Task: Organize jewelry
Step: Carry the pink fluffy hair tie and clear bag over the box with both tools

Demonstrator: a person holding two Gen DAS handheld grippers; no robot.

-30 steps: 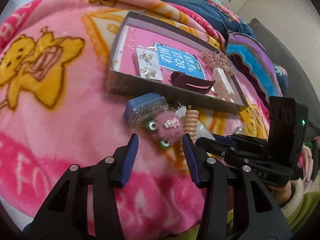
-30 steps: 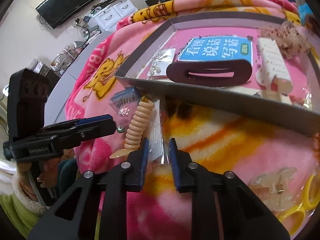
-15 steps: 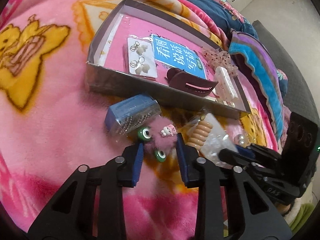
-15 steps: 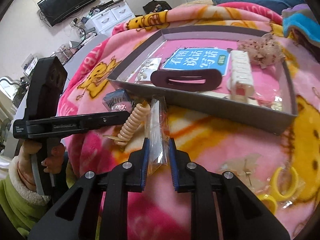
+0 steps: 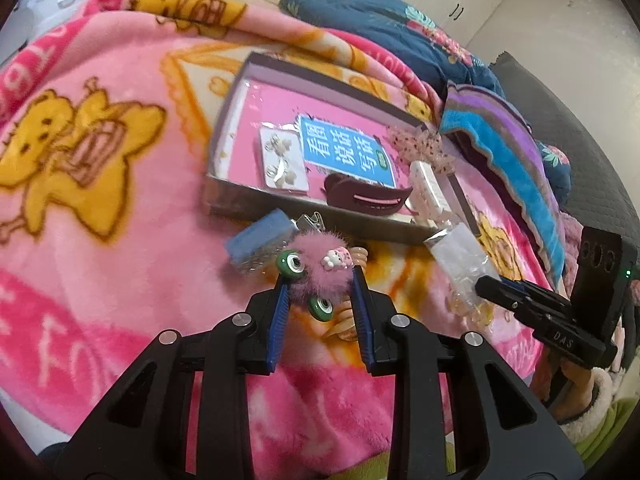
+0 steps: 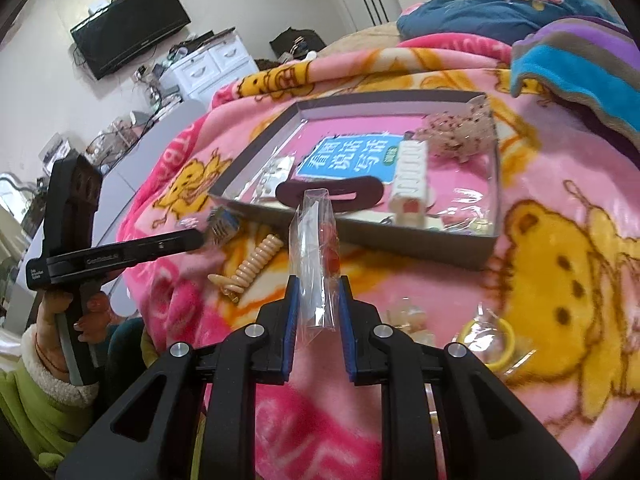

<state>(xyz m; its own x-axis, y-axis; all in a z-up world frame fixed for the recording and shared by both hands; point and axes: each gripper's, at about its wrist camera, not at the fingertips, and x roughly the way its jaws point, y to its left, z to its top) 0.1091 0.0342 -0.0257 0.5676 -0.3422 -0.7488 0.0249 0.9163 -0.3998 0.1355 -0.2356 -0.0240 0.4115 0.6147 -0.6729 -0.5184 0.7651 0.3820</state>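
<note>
We work over a pink blanket [image 5: 120,240] on a bed, the grey tray [image 5: 240,200] lying ahead. Our left gripper [image 5: 318,280] pinches the fluffy clip [image 5: 320,268], lifted near the tray's front wall; it looks soft and light, best held at its middle. Our right gripper [image 6: 318,292] clamps the plastic bag [image 6: 316,248], upright before the tray; it seems slippery and flimsy, so we would grip low.

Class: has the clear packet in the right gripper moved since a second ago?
Yes. The clear packet has risen off the blanket; its top now overlaps the grey tray's front wall.
</note>
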